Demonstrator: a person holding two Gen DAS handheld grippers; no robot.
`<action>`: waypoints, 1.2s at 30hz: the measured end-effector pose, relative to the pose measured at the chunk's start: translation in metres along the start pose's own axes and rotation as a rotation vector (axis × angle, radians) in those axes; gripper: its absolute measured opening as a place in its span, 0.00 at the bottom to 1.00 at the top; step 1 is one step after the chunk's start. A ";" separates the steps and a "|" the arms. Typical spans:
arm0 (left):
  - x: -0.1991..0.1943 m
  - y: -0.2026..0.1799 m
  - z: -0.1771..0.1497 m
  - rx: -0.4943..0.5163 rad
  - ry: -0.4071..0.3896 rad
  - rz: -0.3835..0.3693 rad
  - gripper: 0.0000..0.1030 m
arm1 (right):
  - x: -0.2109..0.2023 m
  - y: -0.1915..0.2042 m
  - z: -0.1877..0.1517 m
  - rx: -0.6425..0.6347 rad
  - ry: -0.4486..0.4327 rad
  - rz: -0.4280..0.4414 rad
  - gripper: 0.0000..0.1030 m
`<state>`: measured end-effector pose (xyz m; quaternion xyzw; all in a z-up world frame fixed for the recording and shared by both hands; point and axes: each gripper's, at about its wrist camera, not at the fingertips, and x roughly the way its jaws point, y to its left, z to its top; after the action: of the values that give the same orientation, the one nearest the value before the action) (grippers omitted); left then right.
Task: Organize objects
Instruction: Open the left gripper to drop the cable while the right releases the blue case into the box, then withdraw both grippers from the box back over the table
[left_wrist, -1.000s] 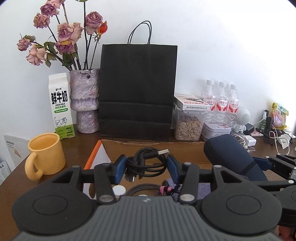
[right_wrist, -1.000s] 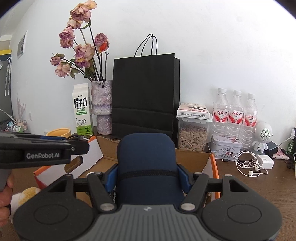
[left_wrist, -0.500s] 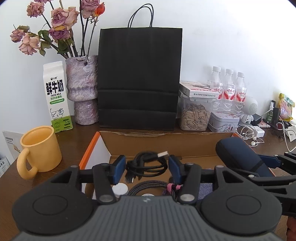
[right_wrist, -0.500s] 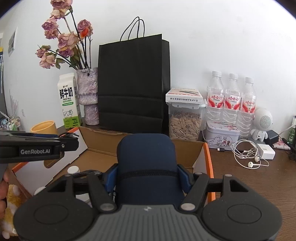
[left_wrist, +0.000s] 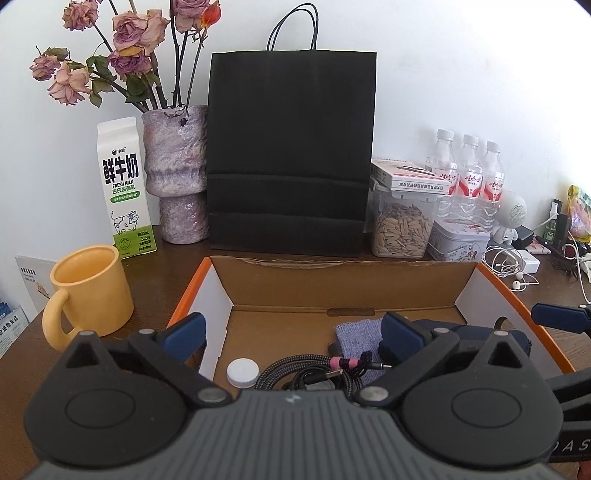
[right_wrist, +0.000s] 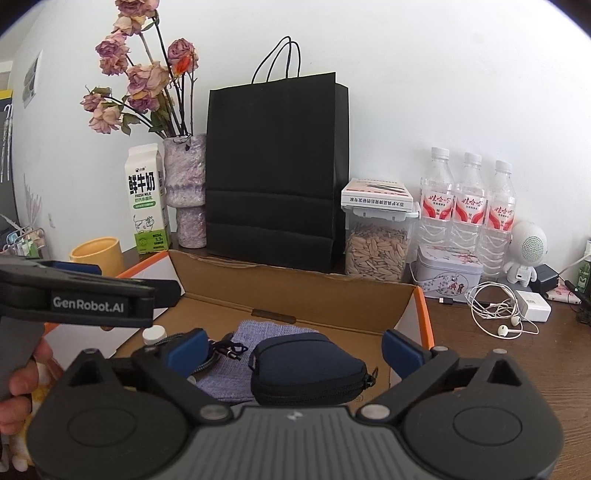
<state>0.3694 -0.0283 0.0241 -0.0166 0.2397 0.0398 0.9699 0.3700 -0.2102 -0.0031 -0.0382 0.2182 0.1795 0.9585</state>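
With both the left claw and right claw just spread wide and empty, the navy zipped fabric pouch lies in the orange-edged cardboard box; soft and light, it looks best pinched across its padded sides.

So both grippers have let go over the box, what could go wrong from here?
1. The left gripper, jaws just opened, hangs low over the loose cables; pulling back could snag one.
2. The right gripper, also just opened, straddles the navy pouch, so it may drag it.
3. The yellow mug stands close to the box wall.
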 end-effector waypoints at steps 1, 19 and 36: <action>0.000 0.000 0.000 -0.001 0.001 -0.001 1.00 | 0.000 0.000 0.000 0.002 -0.002 -0.001 0.98; -0.027 -0.002 -0.008 -0.006 -0.026 0.002 1.00 | -0.018 0.018 -0.003 -0.035 -0.051 -0.017 0.99; -0.096 0.007 -0.044 -0.020 -0.007 0.007 1.00 | -0.082 0.048 -0.032 -0.046 -0.039 -0.025 0.99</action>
<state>0.2633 -0.0301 0.0299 -0.0252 0.2358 0.0454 0.9704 0.2706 -0.1971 0.0043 -0.0595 0.1946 0.1731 0.9637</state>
